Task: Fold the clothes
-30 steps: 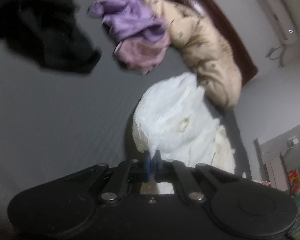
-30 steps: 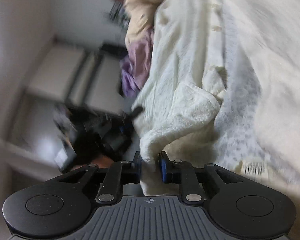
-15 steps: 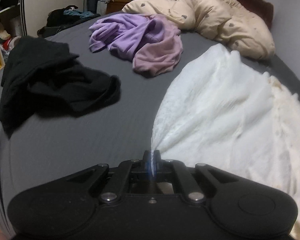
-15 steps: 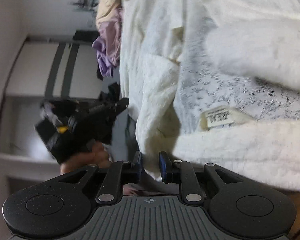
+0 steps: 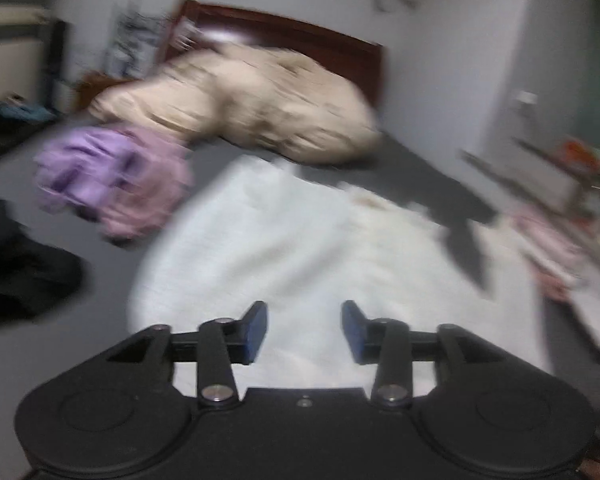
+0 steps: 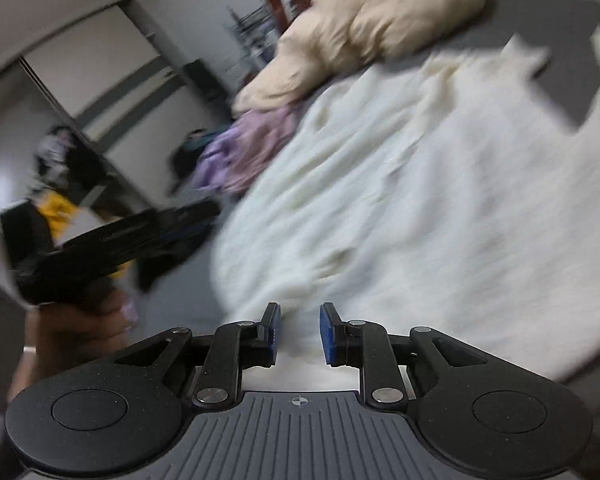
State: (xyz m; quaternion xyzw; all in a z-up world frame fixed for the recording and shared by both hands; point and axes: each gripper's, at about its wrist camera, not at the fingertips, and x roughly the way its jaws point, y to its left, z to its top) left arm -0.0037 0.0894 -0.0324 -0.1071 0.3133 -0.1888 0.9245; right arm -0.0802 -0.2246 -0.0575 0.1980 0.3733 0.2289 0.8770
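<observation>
bed (image 5: 60,344): grey sheet, all clothes lie on it.
white garment (image 5: 300,248): spread wide and mostly flat on the bed, near edge right under my fingers; blur hides whether it's folded over itself.
purple pile (image 5: 108,184): crumpled, just left of the white garment, below the beige duvet (image 5: 252,108).
black clothes (image 5: 16,272): bunched at far left, apart from the white.
left gripper (image 5: 304,330): my fingers spread wide, nothing between them, over the garment's near edge.
right gripper (image 6: 299,334): fingers parted, nothing held, hovering at the white hem.
step, my guess: garment laid out, grip let go. Fits either flattening before a fold or a fold just laid; can't tell which.
doing it well: take the cloth at an edge or corner, both sides level, thin pinch so only one layer comes, keep the hem straight.
left view only: black clothes, right bedside clutter, headboard (image 5: 284,36).
right view only: my other gripper and hand (image 6: 80,320) at left, wardrobe doors, creases in the white near the hem.
</observation>
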